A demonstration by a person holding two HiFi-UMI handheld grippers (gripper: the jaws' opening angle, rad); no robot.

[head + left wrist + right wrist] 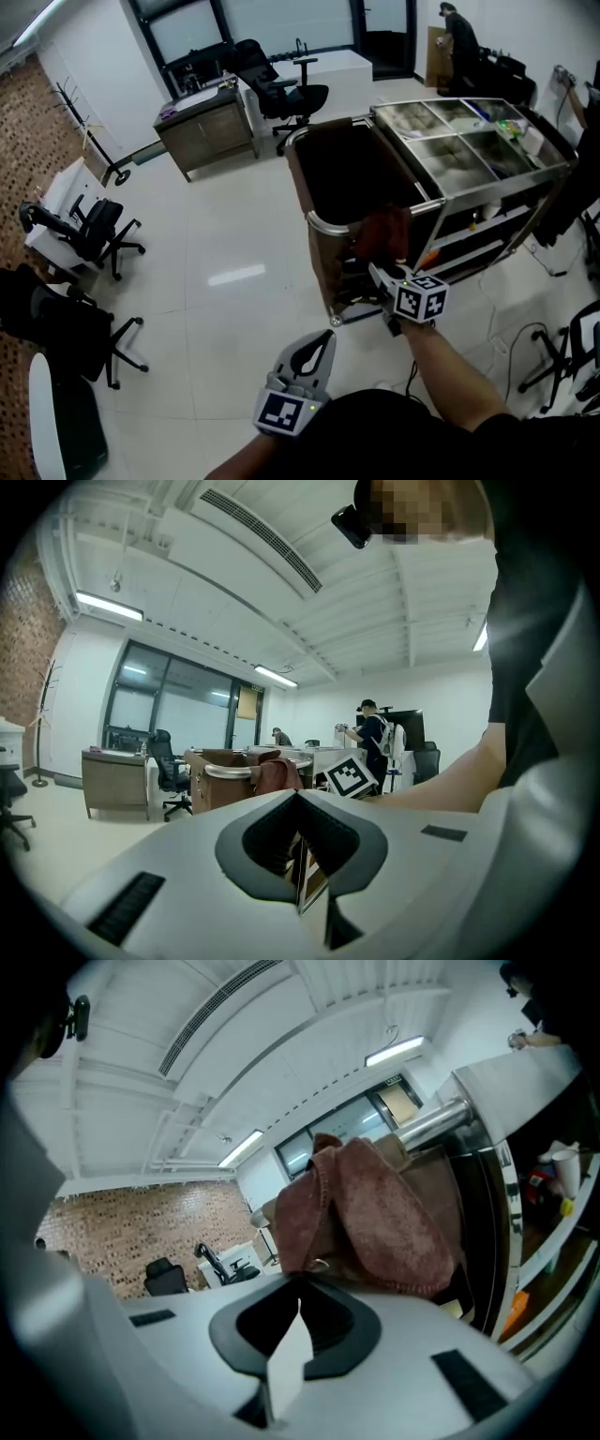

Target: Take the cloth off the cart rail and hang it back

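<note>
- While it hangs low at the bottom centre of the head view, the left gripper (323, 343) has its jaws pressed together with nothing between them, well apart from the cart.
- Just above and to its right, the right gripper (377, 273) reaches to the near side of the cart (548, 169); its jaws are closed, and the lower hem of the cloth (386, 236) runs right into their tips, nipped there as far as the right gripper view shows.
- That reddish-brown cloth is draped over the chrome rail (323, 224) at the cart's near left corner, hanging down in folds on both sides.
- Behind the rail, at the cart's left end, sits a deep dark bin (302, 187) with brown walls; its inside is too dark to tell what it holds.
- To the right of the bin, the cart top is divided into steel wells (459, 132). The far right one holds small green and blue items (502, 120), too small to name.
- Below the top, open shelves carry a few things: an orange object (427, 255) low down and a white cup (564, 1162).
- Farther off, in the upper left, stand a wooden desk (211, 131) and a black office chair (286, 94).
- At the upper right, a person (461, 42) in dark clothes stands by a doorway.
</note>
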